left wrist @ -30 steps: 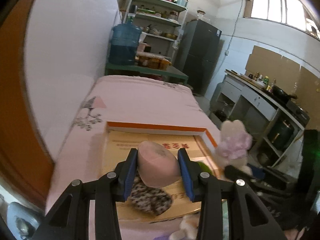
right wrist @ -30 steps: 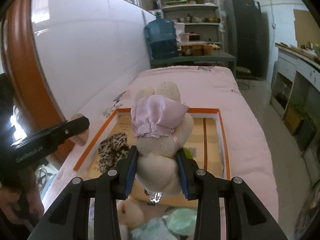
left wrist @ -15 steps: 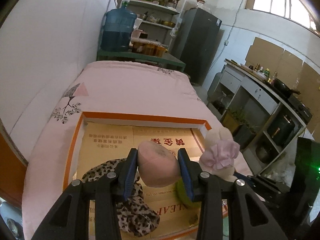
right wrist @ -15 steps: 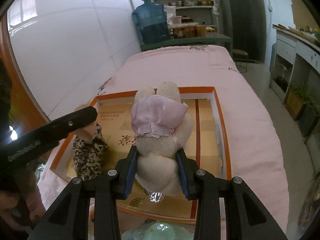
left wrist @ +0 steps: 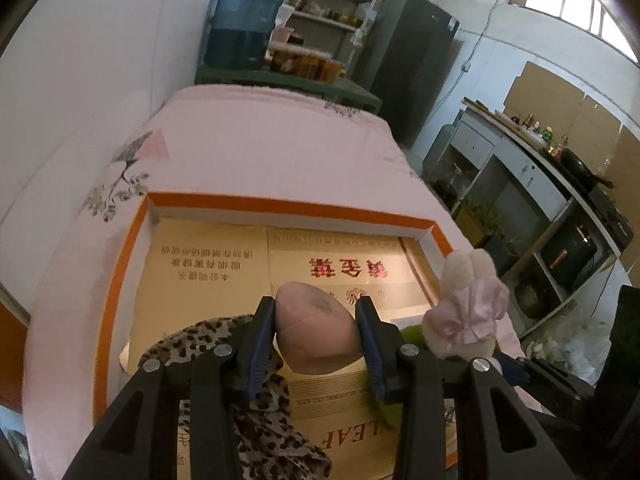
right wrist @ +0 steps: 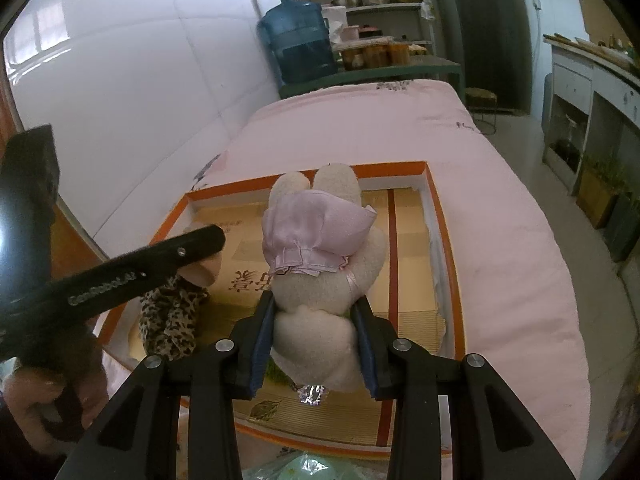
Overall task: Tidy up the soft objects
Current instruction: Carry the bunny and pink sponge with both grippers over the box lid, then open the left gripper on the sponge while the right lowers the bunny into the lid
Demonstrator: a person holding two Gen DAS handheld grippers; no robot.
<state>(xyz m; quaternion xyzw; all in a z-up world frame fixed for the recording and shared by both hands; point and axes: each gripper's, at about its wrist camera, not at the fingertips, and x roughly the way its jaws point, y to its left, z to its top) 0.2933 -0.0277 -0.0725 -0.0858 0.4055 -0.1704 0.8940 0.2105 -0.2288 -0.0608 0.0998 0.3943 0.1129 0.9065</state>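
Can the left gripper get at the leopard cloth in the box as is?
Probably not. The left gripper has its jaws clamped on a pink toy, so nothing else fits between them. The leopard cloth lies right under it in the box, unobstructed, once the toy is dropped.

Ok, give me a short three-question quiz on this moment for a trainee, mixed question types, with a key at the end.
1. True or false: the right gripper is clamped on the plush bunny.
2. Multiple choice: what does the left gripper hold? A) a green ball B) a pink soft toy with a leopard-print part C) a folded towel
3. Short answer: what lies below both toys?

Key
1. True; the pads press its lower body.
2. B; the pink soft toy sits between the pads, its leopard-print part hanging below.
3. The orange-rimmed cardboard box on the pink bedspread.
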